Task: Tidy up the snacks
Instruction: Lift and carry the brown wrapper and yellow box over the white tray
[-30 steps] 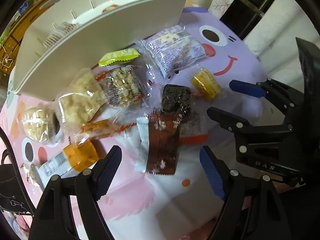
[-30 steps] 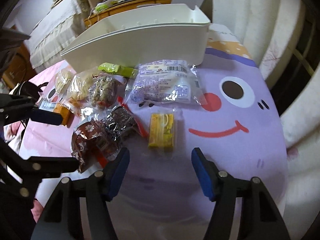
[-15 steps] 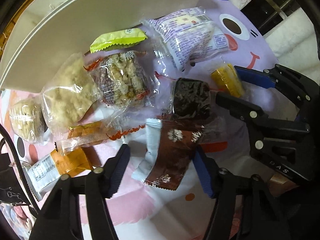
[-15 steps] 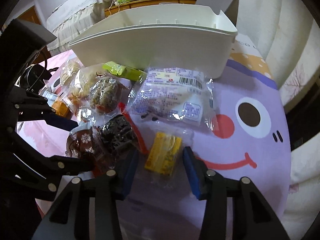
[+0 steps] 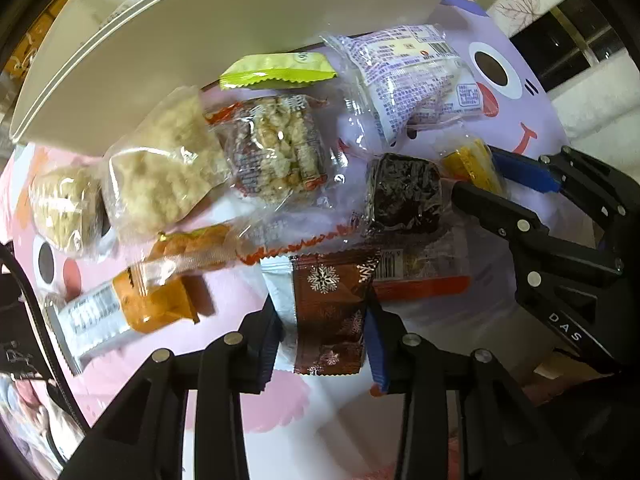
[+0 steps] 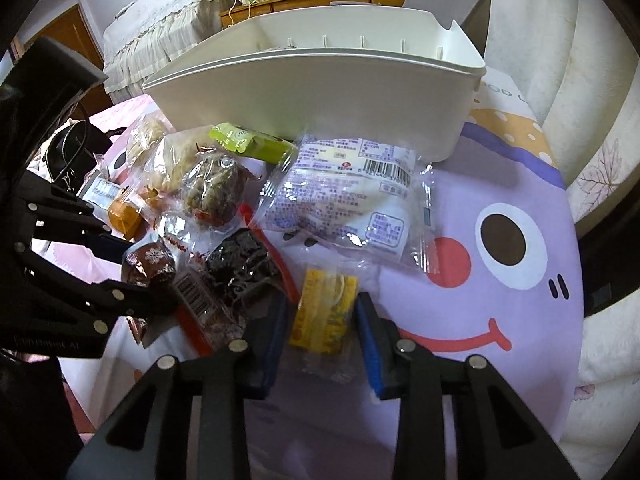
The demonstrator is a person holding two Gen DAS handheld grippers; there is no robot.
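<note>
My left gripper [image 5: 324,340] points down at the table, jaws closing w/ the brown snowflake pack [image 5: 330,312] between the blue pads; pads look right at its side edges, can't tell if they press yet. My right gripper [image 6: 320,334] is tilted down, jaws closing round the yellow snack [image 6: 324,312] in its clear wrapper; pads sit just beside the yellow block, over the clear film.

Count, approx: 1 brown snowflake pack, 1 yellow snack, 1 dark brownie-type pack [image 5: 404,190] w/ red-edged wrapper, 1 big white-and-purple printed bag [image 6: 348,200], 1 lime green pack [image 5: 276,70], 1 nutty rice-crisp pack [image 5: 276,148], 2 pale crumbly packs [image 5: 160,168], 1 orange-filled clear pack [image 5: 192,244], 1 orange bar w/ barcode label [image 5: 120,312]. So about 10 snacks, all out on the mat, none seen clearly in the bin.

1 white bin [image 6: 320,92] stands behind the pile, near wall touching or almost touching the green pack and the big bag. Slots show along its inner rim; contents hard to tell.

Snacks overlap a lot in the middle, tight. Open room: right side of the mat past the yellow snack, plus the near strip under both grippers.

Surface = cartoon mat [image 6: 500,280], purple face w/ eye, red nose, smile; pink part on the left. Room: wooden cabinet [image 6: 320,2] w/ clutter behind, lace-covered furniture, pale curtain at right, black bag [image 6: 70,152] at left edge.
</note>
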